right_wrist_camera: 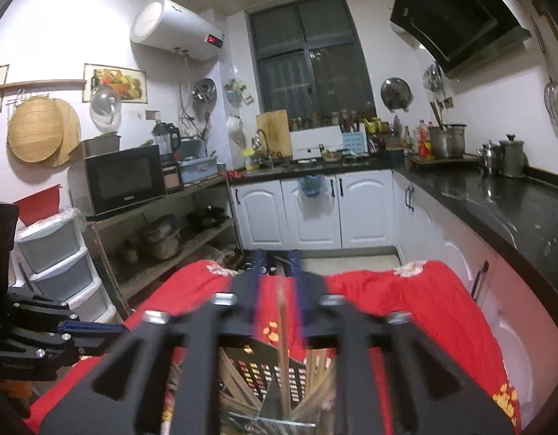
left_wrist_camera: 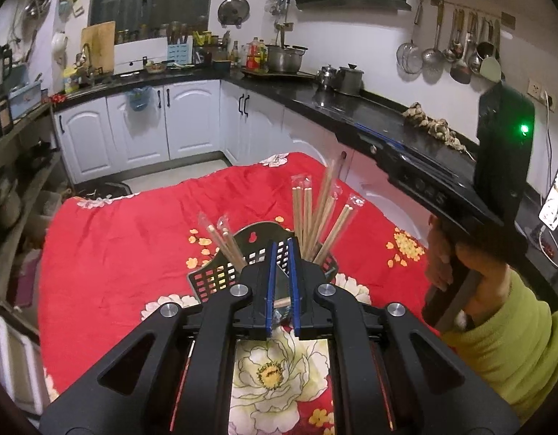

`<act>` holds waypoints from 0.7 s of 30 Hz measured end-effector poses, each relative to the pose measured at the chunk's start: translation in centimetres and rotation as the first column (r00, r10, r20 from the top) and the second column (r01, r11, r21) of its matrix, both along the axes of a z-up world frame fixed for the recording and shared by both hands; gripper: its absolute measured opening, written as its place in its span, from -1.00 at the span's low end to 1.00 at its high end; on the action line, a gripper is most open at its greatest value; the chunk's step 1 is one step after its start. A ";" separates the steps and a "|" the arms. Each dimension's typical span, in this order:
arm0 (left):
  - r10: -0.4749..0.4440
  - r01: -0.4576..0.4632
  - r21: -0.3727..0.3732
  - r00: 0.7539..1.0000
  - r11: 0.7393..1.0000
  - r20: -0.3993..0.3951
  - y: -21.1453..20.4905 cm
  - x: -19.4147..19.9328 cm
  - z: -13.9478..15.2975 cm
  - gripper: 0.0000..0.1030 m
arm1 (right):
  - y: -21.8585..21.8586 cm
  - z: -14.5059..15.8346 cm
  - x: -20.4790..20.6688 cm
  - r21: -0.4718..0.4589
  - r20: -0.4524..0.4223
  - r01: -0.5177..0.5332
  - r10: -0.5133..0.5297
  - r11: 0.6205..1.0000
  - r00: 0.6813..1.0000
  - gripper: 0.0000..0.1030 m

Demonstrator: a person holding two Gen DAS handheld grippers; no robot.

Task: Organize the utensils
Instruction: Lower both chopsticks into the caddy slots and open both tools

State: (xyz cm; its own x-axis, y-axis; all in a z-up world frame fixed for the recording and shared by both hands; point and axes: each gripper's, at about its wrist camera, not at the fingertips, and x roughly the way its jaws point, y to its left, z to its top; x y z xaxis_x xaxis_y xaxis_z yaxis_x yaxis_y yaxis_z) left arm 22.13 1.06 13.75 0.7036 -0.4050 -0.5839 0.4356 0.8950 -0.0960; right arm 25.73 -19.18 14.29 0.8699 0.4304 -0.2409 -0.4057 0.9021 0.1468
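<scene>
At the middle of the worktop (left_wrist_camera: 133,239), which is draped in a red cloth printed with flowers, stands a black perforated utensil holder (left_wrist_camera: 213,279). Wrapped chopsticks (left_wrist_camera: 315,214) lean upright in its right compartment, fanning outward, and a smaller bunch (left_wrist_camera: 226,243) tilts left in the left compartment.

The left tongs (left_wrist_camera: 282,244) hang just above the holder's middle divider, pointing down at it. Their blue pads stand only a narrow gap apart; a short bit of pale wood shows across that gap lower down, but whether the pads press on it cannot be told.

The right tongs (right_wrist_camera: 277,259) are over the holder too, seen blurred from their own camera. Their fingers are parted, and a single brown chopstick (right_wrist_camera: 283,330) runs between them down into the holder, with space on either side, so they are released rather than clenched on it.

A hand (left_wrist_camera: 445,261) in a green sleeve (left_wrist_camera: 514,348) carries the right tool at the worktop's right edge
</scene>
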 end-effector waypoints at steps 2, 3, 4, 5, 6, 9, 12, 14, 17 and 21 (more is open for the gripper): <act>0.009 -0.009 -0.006 1.000 1.000 0.003 0.1 0.0 -0.3 -0.55 | -0.3 -0.4 -0.3 -0.016 -0.009 0.009 -0.009 1.000 1.000 -0.38; 0.019 -0.019 -0.014 1.000 1.000 0.002 0.2 0.1 -0.4 -0.43 | -0.4 -0.6 -0.4 -0.023 -0.011 0.015 -0.015 1.000 1.000 -0.38; 0.025 -0.025 -0.021 1.000 0.999 0.003 0.3 0.1 -0.5 -0.36 | -0.5 -0.7 -0.5 -0.025 -0.012 0.020 -0.020 0.999 1.000 -0.38; 0.030 -0.030 -0.029 1.000 0.999 0.007 0.5 0.0 -0.5 -0.31 | -0.7 -0.8 -0.7 -0.026 -0.013 0.024 -0.024 0.999 1.000 -0.33; 0.038 -0.038 -0.036 0.999 0.999 0.015 0.6 -0.2 -0.4 -0.19 | -0.9 -1.0 -0.9 -0.026 -0.014 0.027 -0.027 0.999 1.000 -0.26; 0.058 -0.056 -0.060 0.998 0.997 0.037 1.1 -0.5 -0.1 0.06 | -1.4 -1.4 -1.5 -0.033 -0.019 0.038 -0.039 0.999 0.999 -0.15; 0.085 -0.079 -0.093 0.994 0.993 0.067 1.6 -1.1 0.4 0.40 | -1.8 -1.8 -2.4 -0.046 -0.019 0.051 -0.052 0.998 0.998 0.02; 0.097 -0.088 -0.109 0.991 0.990 0.088 1.7 -1.6 0.6 0.55 | -2.1 -1.9 -3.1 -0.055 -0.016 0.048 -0.049 0.997 0.999 0.08; 0.119 -0.102 -0.145 0.986 0.984 0.114 1.8 -2.5 0.8 0.69 | -2.6 -2.0 -4.3 -0.069 -0.003 0.044 -0.044 0.997 0.999 0.24; 0.151 -0.123 -0.179 0.977 0.976 0.149 1.8 -3.7 0.7 0.80 | -3.2 -2.3 -6.2 -0.080 0.021 0.046 -0.044 0.996 0.999 0.46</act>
State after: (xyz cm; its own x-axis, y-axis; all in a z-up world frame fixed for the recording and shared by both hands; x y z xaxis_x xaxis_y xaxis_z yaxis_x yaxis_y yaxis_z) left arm 18.41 2.88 14.50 0.8381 -0.3809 -0.3906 0.3321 0.9242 -0.1888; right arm 19.49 -22.36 12.02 0.8927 0.3704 -0.2566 -0.3663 0.9282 0.0654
